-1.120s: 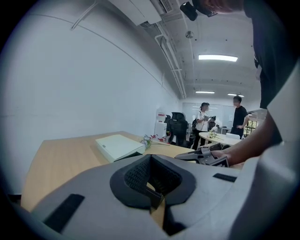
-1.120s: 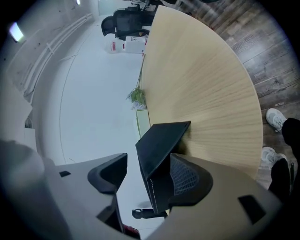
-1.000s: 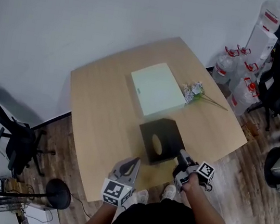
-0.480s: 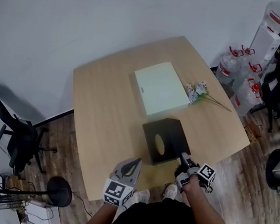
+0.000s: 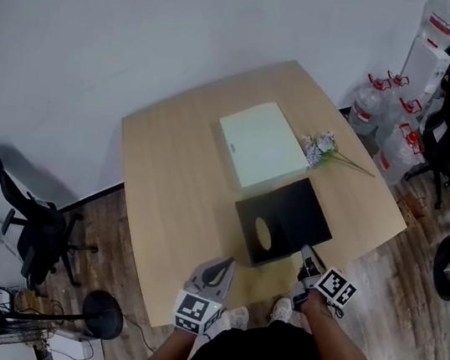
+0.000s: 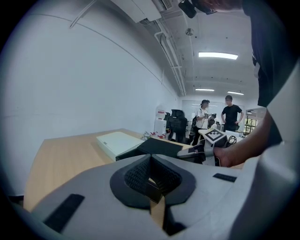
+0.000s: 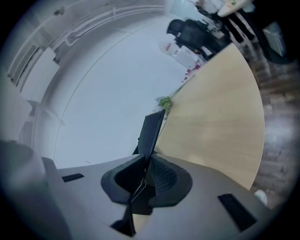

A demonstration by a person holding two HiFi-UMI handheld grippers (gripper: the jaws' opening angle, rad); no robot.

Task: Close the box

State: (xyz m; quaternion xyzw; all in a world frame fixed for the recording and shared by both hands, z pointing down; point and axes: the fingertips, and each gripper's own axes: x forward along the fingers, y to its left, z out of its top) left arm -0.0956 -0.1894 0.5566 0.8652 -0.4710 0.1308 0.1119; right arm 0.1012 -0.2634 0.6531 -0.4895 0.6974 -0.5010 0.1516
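A black box [image 5: 266,232] with an oval hole in its top stands near the table's front edge, its black flap [image 5: 308,215] spread out to the right. My right gripper [image 5: 306,266] has just been closing and is shut on that flap's edge; in the right gripper view the flap [image 7: 152,133] runs thin and upright between the pads of the right gripper [image 7: 143,180]. My left gripper [image 5: 219,271] hovers left of the box, shut and holding nothing. In the left gripper view the left gripper [image 6: 151,180] points at the black box [image 6: 157,146], with the right gripper [image 6: 206,151] beside it.
A flat white box [image 5: 262,145] lies behind the black one, with a sprig of flowers [image 5: 321,148] to its right. The wooden table [image 5: 173,184] ends close to me. Office chairs, water bottles and two standing people [image 6: 229,119] are off to the right.
The right gripper's jaws closed on the black flap, the gripper rolled and rose a little, and the flap now spreads out wider to the right. The left gripper stayed still.
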